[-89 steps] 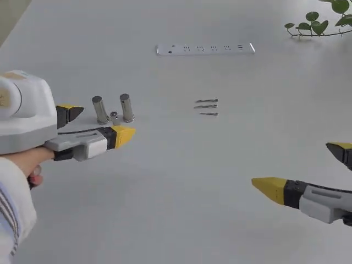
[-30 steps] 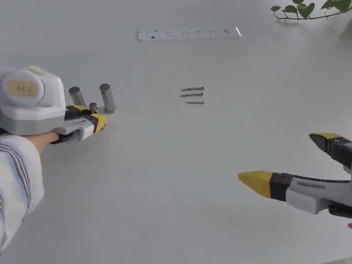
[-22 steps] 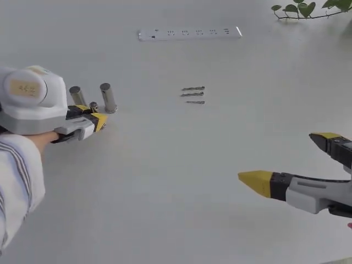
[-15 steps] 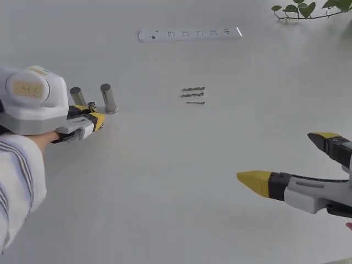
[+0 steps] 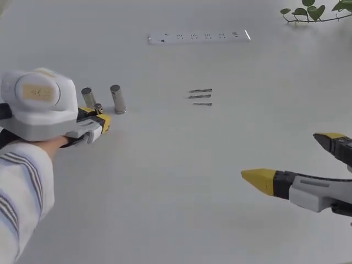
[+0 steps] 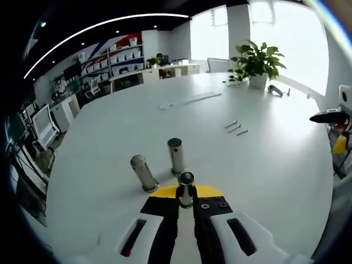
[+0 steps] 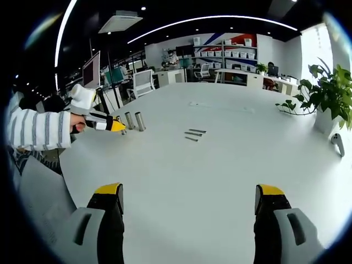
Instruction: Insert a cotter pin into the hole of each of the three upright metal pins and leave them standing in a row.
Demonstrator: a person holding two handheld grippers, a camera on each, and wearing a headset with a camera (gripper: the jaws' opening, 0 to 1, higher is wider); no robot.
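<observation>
Left tongs [image 6: 186,193]: drawn together on the third metal pin [image 6: 185,184], gripping it low on the shaft. The pin is upright, at the left side of the desk [image 5: 181,187]. Cannot tell whether its foot touches the desk.

Left free pin [image 5: 88,98] and right free pin [image 5: 117,99] stand upright just beyond the tongs. They are close together but apart. The clamped pin sits between them and a little nearer.

Cotter pins [image 5: 201,97]: three, lying flat and parallel, one behind the other. They are mid-desk, well to the right of the metal pins, and loose.

Right tongs [image 5: 278,155]: jaws wide apart, at the near right over bare desk, well away from the cotter pins.

Striped sleeve [image 5: 22,187] behind the left tongs. Power strip [image 5: 198,37] lies at the far side. Plant [image 5: 316,12] at the far right corner.
</observation>
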